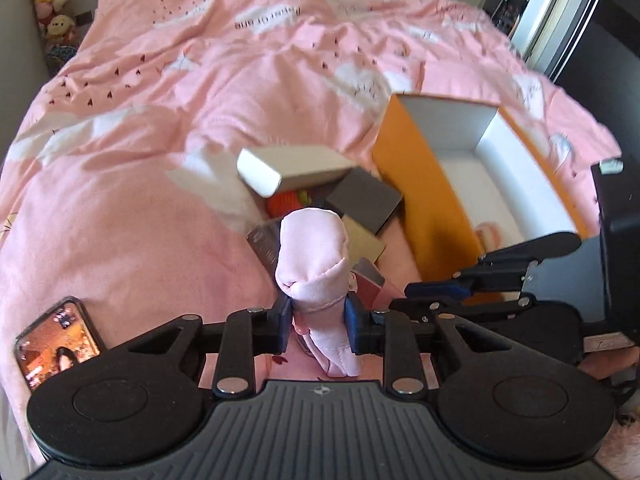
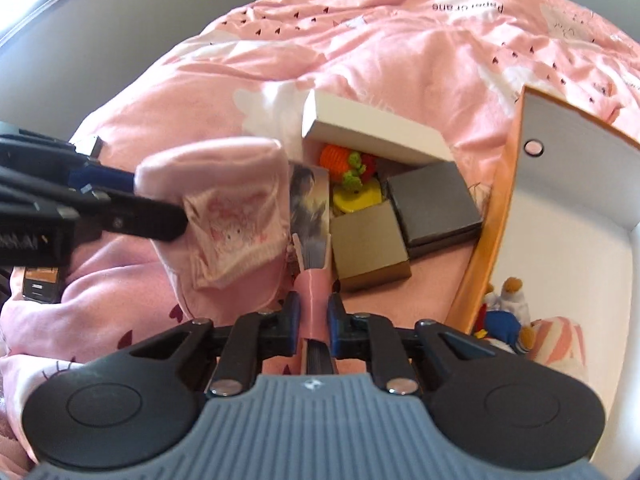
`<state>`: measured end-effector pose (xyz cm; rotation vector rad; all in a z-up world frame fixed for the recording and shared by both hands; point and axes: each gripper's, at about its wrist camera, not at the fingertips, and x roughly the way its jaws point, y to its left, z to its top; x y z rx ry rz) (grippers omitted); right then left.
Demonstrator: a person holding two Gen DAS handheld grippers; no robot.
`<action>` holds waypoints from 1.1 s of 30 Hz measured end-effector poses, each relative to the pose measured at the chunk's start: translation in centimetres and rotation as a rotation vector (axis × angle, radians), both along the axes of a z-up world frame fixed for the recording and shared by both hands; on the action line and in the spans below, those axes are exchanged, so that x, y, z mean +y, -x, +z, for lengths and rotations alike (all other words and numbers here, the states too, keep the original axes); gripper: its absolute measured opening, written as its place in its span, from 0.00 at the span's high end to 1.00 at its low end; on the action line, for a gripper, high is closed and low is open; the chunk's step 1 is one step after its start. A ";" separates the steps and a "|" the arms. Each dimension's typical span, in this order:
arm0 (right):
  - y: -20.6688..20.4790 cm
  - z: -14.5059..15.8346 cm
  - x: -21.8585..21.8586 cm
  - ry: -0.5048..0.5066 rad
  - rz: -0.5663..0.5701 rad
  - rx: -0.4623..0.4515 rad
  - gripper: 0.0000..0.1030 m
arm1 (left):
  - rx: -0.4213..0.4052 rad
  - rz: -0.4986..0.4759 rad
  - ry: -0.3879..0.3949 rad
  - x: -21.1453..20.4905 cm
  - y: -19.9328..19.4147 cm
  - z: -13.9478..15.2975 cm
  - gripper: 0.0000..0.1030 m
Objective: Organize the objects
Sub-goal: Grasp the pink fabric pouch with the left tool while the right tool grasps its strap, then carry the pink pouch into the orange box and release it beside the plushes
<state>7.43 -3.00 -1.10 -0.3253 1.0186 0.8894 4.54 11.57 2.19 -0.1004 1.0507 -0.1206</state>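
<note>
My left gripper (image 1: 318,312) is shut on a pale pink cloth bundle (image 1: 312,256), held above the pink bed cover. In the right wrist view that bundle (image 2: 224,208) shows a printed cartoon patch, with the left gripper (image 2: 152,196) clamped on it from the left. My right gripper (image 2: 314,312) is shut on a thin pink-spined book (image 2: 310,204) with a picture cover, held on edge. From the left wrist view the right gripper (image 1: 432,298) sits just right of the bundle. An open orange box (image 1: 400,168) with a white inside stands to the right.
A small pile lies beyond the grippers: a white box (image 2: 372,132), a dark grey box (image 2: 434,204), a tan box (image 2: 370,240), a knitted carrot (image 2: 336,156) and a yellow toy (image 2: 356,196). Plush toys (image 2: 504,312) sit inside the orange box. A lit phone (image 1: 56,344) lies at the left.
</note>
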 end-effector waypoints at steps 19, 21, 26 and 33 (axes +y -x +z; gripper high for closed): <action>-1.4 -2.8 1.9 0.041 0.047 0.014 0.72 | -0.018 0.274 0.219 1.8 1.0 -5.0 0.42; -1.6 -3.0 2.0 0.038 0.050 0.017 0.72 | -0.041 0.281 0.215 1.8 0.6 -4.8 0.42; -1.8 -3.3 2.3 0.036 0.052 0.019 0.77 | -0.038 0.282 0.227 1.4 -0.3 -5.3 0.52; -1.6 -1.7 0.6 -0.033 0.005 0.027 0.78 | -0.047 0.249 0.236 1.0 0.1 -4.1 0.70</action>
